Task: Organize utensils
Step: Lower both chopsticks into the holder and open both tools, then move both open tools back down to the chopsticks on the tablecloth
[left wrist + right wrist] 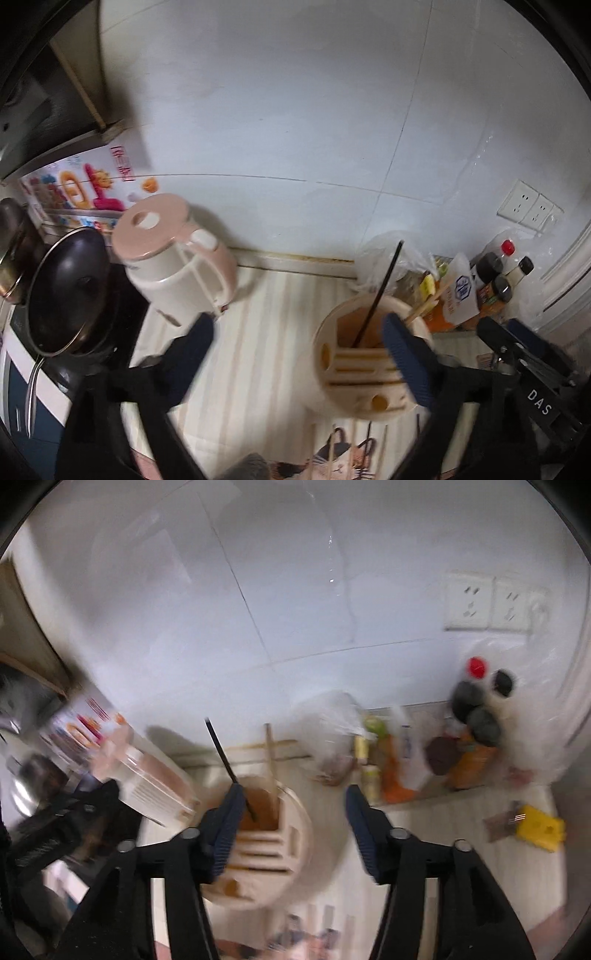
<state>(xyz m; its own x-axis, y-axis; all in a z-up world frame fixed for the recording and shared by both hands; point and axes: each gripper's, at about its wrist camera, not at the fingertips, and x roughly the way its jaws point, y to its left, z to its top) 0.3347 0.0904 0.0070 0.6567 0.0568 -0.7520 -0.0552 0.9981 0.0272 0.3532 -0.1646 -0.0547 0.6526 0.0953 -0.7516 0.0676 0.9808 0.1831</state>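
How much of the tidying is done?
Some is done: a black chopstick and a wooden one already stand in the holder. Both grippers, left and right, are open and hold nothing. More chopsticks seem to lie on the counter, waiting.

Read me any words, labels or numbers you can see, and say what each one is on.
"DAS": white letters on the right tongs, seen from the left wrist.
Colourful box: red characters, too blurred to read.
White packet with blue emblem: print too small.
Right wrist view: everything blurred.
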